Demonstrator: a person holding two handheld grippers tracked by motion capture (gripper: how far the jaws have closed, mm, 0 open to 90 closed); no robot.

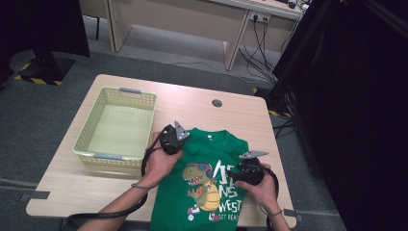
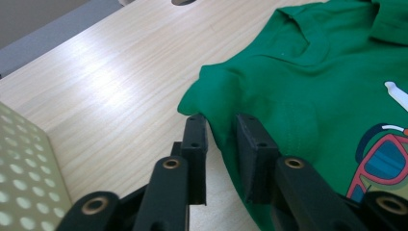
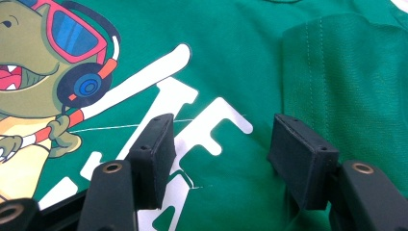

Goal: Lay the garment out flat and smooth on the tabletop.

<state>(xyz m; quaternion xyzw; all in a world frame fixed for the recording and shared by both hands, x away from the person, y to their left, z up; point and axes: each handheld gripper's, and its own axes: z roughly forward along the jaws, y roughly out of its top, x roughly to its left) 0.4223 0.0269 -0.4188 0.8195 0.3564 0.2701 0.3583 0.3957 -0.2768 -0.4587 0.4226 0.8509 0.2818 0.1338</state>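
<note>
A green T-shirt point(image 1: 214, 147) with a dinosaur print lies flat, front up, on the near right part of the wooden table point(image 1: 192, 96). My left gripper point(image 1: 171, 140) is at the shirt's left sleeve. In the left gripper view the jaws of this gripper point(image 2: 221, 126) stand a little apart, with the sleeve edge of the shirt point(image 2: 308, 86) lying between them and the pads not pressing on it. My right gripper point(image 1: 240, 174) hovers over the printed chest. Its jaws point(image 3: 221, 132) are wide apart above the white lettering on the shirt point(image 3: 250, 53), holding nothing.
An empty pale green plastic basket point(image 1: 137, 92) stands on the table's left half, and its perforated wall point(image 2: 19, 168) is close beside my left gripper. A round cable hole point(image 1: 217, 103) sits near the table's far edge. Desks and cables lie beyond the table.
</note>
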